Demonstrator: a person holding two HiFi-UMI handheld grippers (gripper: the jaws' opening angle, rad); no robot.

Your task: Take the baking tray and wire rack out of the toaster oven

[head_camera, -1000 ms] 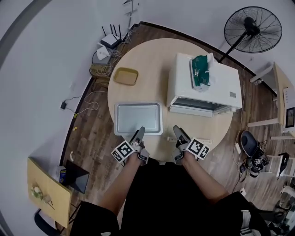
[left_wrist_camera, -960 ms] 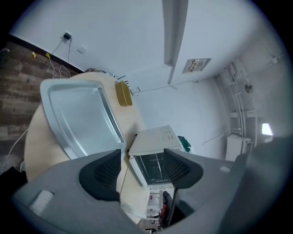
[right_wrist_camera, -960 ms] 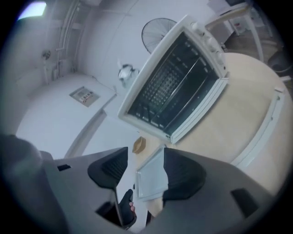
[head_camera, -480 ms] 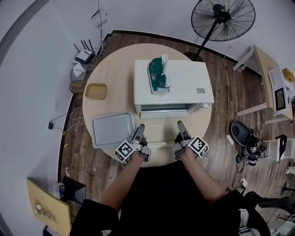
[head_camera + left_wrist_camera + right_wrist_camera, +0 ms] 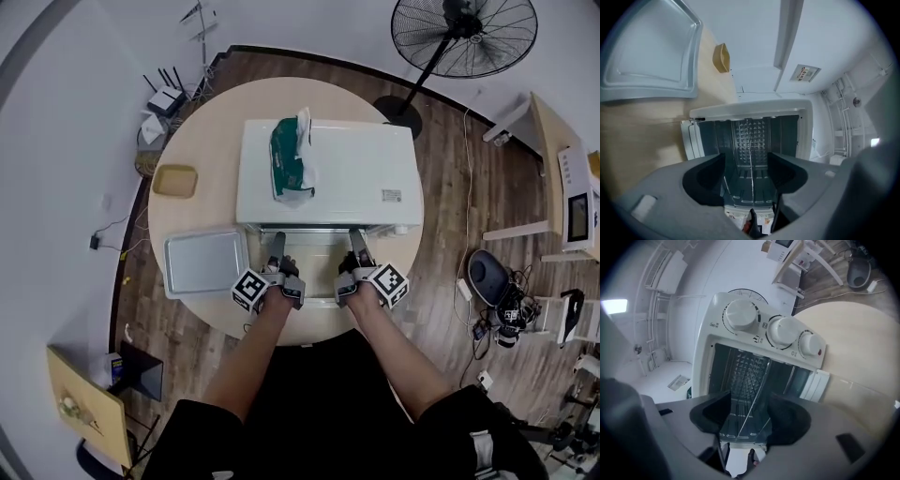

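Note:
The white toaster oven (image 5: 328, 178) stands mid-table with its door (image 5: 314, 255) folded down. My left gripper (image 5: 278, 244) and right gripper (image 5: 355, 241) both reach into its mouth, jaws open. In the left gripper view the wire rack (image 5: 751, 145) shows edge-on as a thin line inside the dark cavity, running between the open jaws of the left gripper (image 5: 746, 161). The right gripper view shows the same wire rack (image 5: 757, 390) between the parted jaws of the right gripper (image 5: 749, 406). The silver baking tray (image 5: 206, 263) lies on the table, left of the oven.
A green-and-white pack (image 5: 289, 157) lies on the oven's top. A small yellow tray (image 5: 175, 180) sits at the table's far left. Three knobs (image 5: 783, 331) line the oven's front. A standing fan (image 5: 464, 36) is behind the round table (image 5: 309, 314).
Both grippers have moved forward from the table's near edge to the oven's open mouth. My head has turned to face the oven. The baking tray lies where it did.

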